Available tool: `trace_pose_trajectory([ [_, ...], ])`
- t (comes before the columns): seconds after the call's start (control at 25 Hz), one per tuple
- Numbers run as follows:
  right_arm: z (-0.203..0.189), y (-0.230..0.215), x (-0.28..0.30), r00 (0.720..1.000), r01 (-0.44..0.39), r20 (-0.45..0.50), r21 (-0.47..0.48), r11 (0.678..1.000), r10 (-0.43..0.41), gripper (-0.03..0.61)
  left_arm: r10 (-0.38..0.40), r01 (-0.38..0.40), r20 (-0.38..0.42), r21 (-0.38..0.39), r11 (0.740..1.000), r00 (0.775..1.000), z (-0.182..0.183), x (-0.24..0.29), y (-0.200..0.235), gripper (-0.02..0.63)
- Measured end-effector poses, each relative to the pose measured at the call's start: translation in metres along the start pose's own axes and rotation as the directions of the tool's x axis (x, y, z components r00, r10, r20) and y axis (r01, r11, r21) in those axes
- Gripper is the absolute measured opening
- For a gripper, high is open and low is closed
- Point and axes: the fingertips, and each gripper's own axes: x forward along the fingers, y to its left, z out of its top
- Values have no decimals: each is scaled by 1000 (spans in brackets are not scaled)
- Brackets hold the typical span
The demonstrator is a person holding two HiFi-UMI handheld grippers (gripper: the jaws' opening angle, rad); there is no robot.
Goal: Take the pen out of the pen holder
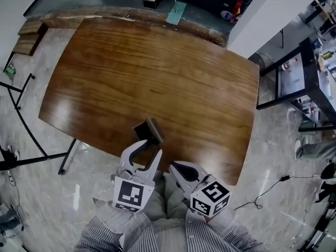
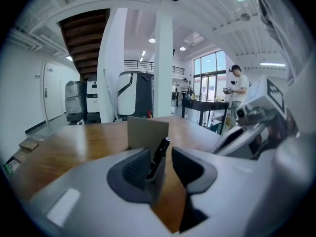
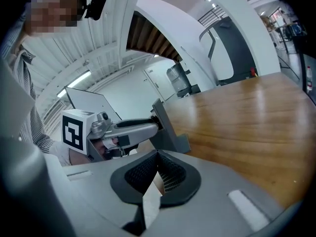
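At the near edge of the wooden table [image 1: 157, 72] stands the dark pen holder [image 1: 148, 131], and the task has hardly got beyond the approach. The black pen [image 2: 161, 149] is still inside the holder, leaning to one side with its upper end showing above the holder's near wall. The left gripper [image 1: 151, 147] has been brought right up to the holder. In the left gripper view its jaws stand wide apart with the pen between them, so the claw is released and grips nothing. The pen appears to lean close to the left-hand pad, but whether it touches that pad cannot be settled from this angle, since the holder's wall hides the lower part of the shaft. The right gripper [image 1: 176, 167] hangs just beside the left one, short of the table edge. Its jaws are clenched together on nothing, and it plays no part in the work at this moment. Nothing of the task proper is done, then: the pen has not been taken hold of, let alone raised. What is left, by the look of it, is the whole extraction — closing the left jaws on the upper shaft, drawing the pen up along its own lean until it clears the rim, and keeping the light holder from tipping or sliding as it comes free.
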Motion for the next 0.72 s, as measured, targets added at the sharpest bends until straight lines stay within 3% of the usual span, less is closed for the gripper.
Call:
trace_pose_trajectory([
  [0.36, -3, -3, -2, 1000, 5, -4, 36, 999, -5, -2, -33, 35, -27, 90, 995, 999, 1, 9, 7, 129],
  [0.56, -2, -3, -1, 1000, 11, 2, 45, 999, -12, -2, -63, 68, -32, 185, 980, 998, 2, 10, 1, 69],
  [0.72, -2, 1, -1, 1000, 12, 6, 52, 999, -13, -2, -64, 69, -31, 196, 978, 997, 3, 7, 4, 61],
])
